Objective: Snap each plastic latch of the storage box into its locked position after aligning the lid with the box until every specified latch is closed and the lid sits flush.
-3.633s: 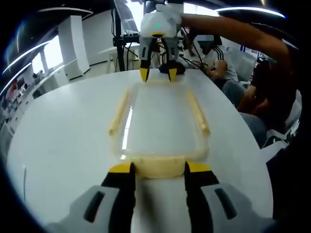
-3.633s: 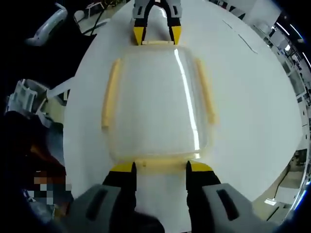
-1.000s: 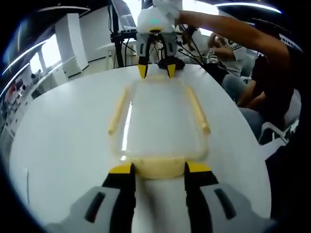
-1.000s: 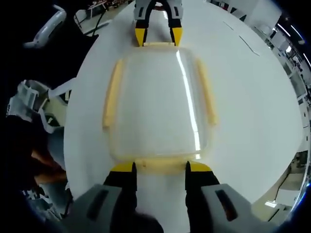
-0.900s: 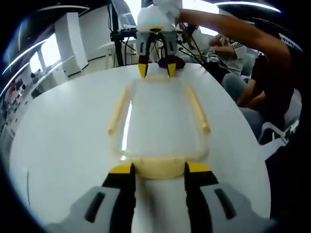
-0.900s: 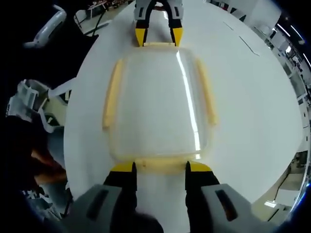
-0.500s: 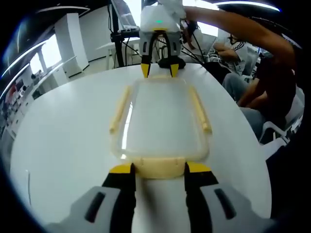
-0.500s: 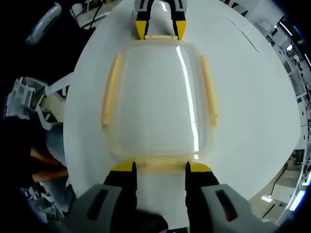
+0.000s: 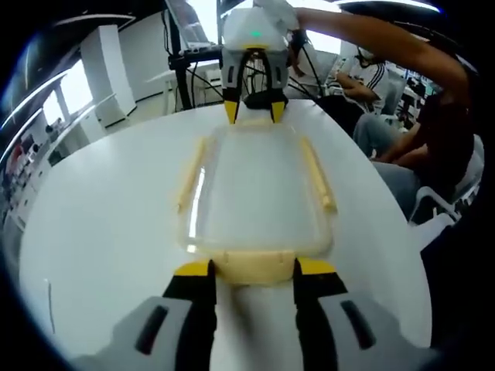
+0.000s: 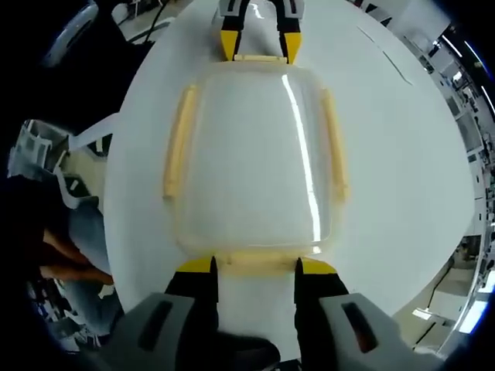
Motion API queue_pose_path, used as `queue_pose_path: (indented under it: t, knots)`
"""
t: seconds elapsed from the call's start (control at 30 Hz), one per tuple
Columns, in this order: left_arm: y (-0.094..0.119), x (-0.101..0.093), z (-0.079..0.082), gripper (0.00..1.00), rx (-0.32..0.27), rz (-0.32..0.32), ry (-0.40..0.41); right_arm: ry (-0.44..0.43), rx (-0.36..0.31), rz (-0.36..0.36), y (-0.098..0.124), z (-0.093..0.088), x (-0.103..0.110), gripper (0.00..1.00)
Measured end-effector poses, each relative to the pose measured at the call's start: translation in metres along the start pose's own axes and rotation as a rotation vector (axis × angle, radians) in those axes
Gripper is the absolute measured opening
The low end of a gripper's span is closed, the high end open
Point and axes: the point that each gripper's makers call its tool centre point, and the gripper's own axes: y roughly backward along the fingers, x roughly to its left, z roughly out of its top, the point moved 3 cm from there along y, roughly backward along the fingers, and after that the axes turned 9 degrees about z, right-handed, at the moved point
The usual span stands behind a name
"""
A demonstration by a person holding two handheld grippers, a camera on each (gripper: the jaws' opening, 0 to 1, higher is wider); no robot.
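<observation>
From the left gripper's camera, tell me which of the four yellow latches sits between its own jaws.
The short end latch nearest the camera, spanning the gap at the left gripper. The two long latches run along the box's sides, and the far short one sits at the right gripper.

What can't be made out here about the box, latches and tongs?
- Near end latch, left gripper view: its lower edge sits between the left tongs; snapped or not, unclear.
- Far end latch, right gripper view: small, framed by the other tongs; state unclear.
- Side latches: seating not readable from above.
- Box contents: blurred by the cloudy lid and glare.
- Right tongs: contact with the latch unclear.
</observation>
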Motion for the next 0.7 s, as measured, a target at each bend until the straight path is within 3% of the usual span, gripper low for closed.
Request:
queue_pose_path:
  t: [0.57, 0.7]
  knots:
    - [0.026, -0.014, -0.004, 0.37, 0.003, -0.050, -0.018, -0.026, -0.019, 0.006, 0.008, 0.020, 0.026, 0.35]
    - [0.037, -0.019, 0.001, 0.37, 0.001, -0.064, 0.005, -0.027, 0.009, 0.011, 0.016, 0.026, 0.033, 0.35]
